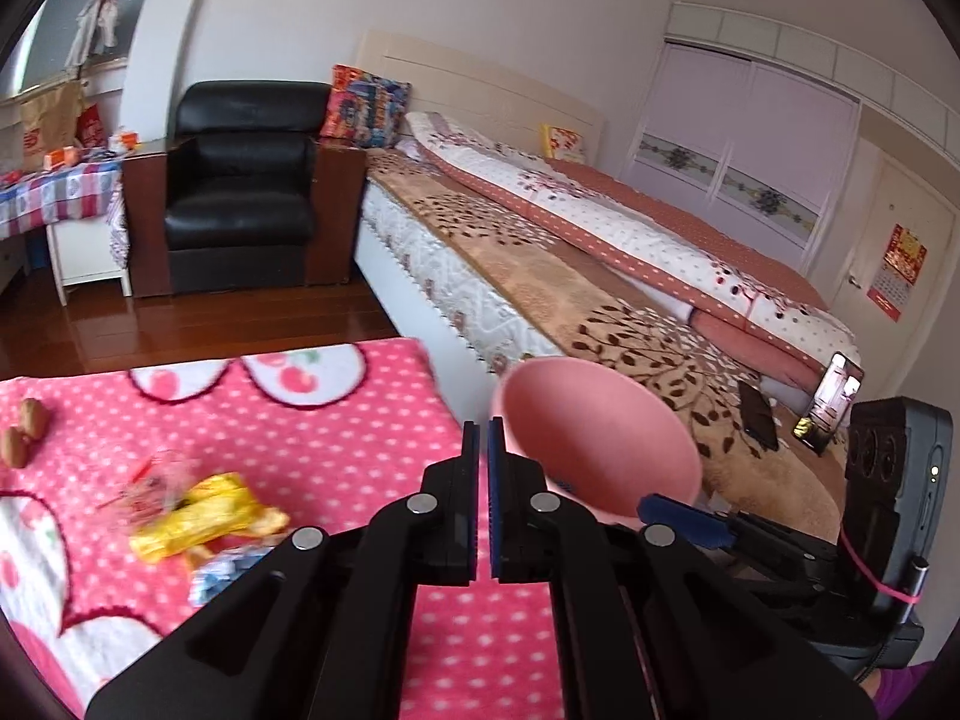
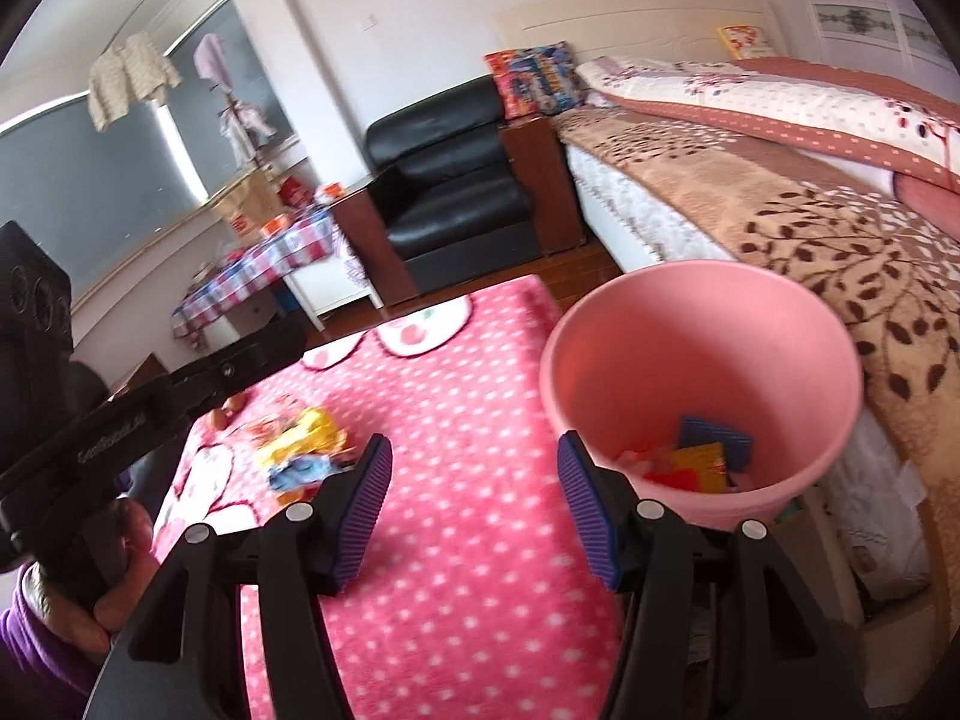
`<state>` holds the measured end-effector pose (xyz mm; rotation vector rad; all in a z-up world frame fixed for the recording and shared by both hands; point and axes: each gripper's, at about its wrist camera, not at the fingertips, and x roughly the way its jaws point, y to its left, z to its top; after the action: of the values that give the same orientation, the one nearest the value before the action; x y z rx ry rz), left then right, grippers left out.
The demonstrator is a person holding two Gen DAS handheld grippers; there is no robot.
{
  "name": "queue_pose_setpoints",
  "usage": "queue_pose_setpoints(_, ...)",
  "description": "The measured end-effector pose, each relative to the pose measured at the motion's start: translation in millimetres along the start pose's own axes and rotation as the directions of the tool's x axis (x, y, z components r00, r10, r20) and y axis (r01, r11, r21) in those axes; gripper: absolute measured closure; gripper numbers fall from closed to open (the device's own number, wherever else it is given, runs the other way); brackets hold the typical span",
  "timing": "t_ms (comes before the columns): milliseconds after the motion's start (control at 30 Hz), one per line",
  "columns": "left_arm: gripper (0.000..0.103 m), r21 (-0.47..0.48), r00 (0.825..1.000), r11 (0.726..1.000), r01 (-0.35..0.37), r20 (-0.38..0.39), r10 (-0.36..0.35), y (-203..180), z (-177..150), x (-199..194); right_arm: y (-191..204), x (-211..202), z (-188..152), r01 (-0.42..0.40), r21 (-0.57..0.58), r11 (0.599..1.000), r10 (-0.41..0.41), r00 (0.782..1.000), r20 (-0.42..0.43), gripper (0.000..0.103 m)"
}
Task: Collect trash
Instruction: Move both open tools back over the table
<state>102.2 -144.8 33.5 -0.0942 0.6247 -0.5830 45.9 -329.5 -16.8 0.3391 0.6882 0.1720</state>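
Crumpled wrapper trash (image 1: 198,516) – yellow foil, clear plastic, a blue-white bit – sits at 9 o'clock on the pink polka-dot blanket (image 1: 336,432). Left gripper (image 1: 483,432) pinched together, holding nothing. Right gripper (image 2: 474,462) spread wide, empty, with the round pink plastic bucket (image 2: 702,360) at 2 o'clock – wrappers inside.

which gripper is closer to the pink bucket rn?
Right, by a little. The right gripper is open, its right finger beside the pink bucket wall. The left gripper is shut and empty, just left of it.
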Motion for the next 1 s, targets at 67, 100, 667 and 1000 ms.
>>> queue_pose_setpoints(67, 0.101, -0.008, 1.0, 1.0, -0.023, 0.006, 0.023, 17, -1, -11, 11, 5, -4, -0.02, -0.016, 1.0, 0.019, 1.0, -0.019, 0.044)
queue_pose_setpoints(100, 0.101, -0.014, 1.0, 0.999, -0.031, 0.005, 0.031, 25, -2, -16, 19, 8, -7, -0.029, -0.025, 0.999, 0.028, 0.999, -0.033, 0.044)
queue_pose_setpoints(667, 0.101, -0.139, 0.973, 0.963, -0.23, -0.024, 0.229, 151, -35, -79, 77, 51, -35, -0.148, -0.097, 0.984, 0.126, 0.971, -0.206, 0.035)
queue_pose_setpoints(1000, 0.101, -0.192, 0.98, 0.962, -0.196, -0.08, 0.183, 174, -41, -47, 81, 72, -37, -0.166, -0.091, 0.982, 0.138, 0.957, -0.256, 0.031)
